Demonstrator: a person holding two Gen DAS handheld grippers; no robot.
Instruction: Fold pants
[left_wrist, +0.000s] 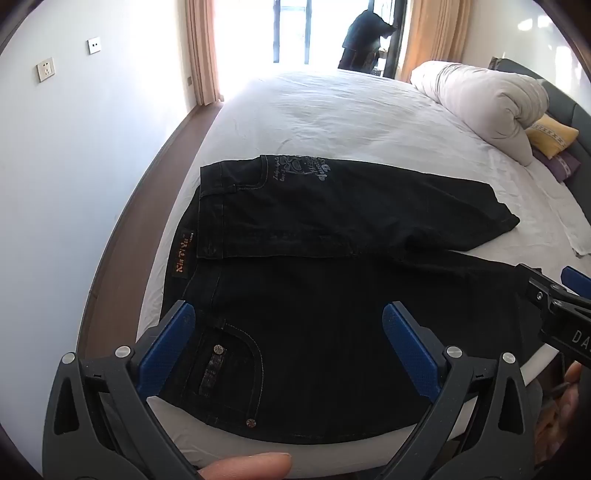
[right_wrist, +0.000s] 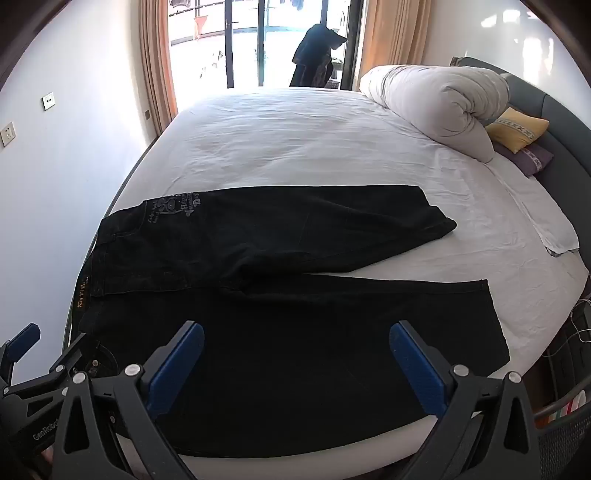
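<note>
Black jeans (left_wrist: 332, 221) (right_wrist: 258, 240) lie flat on the white bed (left_wrist: 332, 122) (right_wrist: 295, 147). The waist is at the left and the two legs run to the right, the far leg angled away from the near one. An orange waist label (left_wrist: 183, 254) and a front pocket with rivets (left_wrist: 221, 365) face up. My left gripper (left_wrist: 288, 310) hovers open over the near waist and pocket, nothing between its blue pads. My right gripper (right_wrist: 297, 328) hovers open over the near leg. Each gripper shows at the edge of the other's view: right gripper (left_wrist: 554, 284), left gripper (right_wrist: 51, 343).
A rolled white duvet (right_wrist: 436, 99) with yellow (right_wrist: 517, 129) and purple pillows lies at the far right of the bed. A folded white cloth (right_wrist: 554, 229) sits near the right edge. The wall (left_wrist: 74, 147) is close on the left. Dark clothes (right_wrist: 314, 55) hang by the window.
</note>
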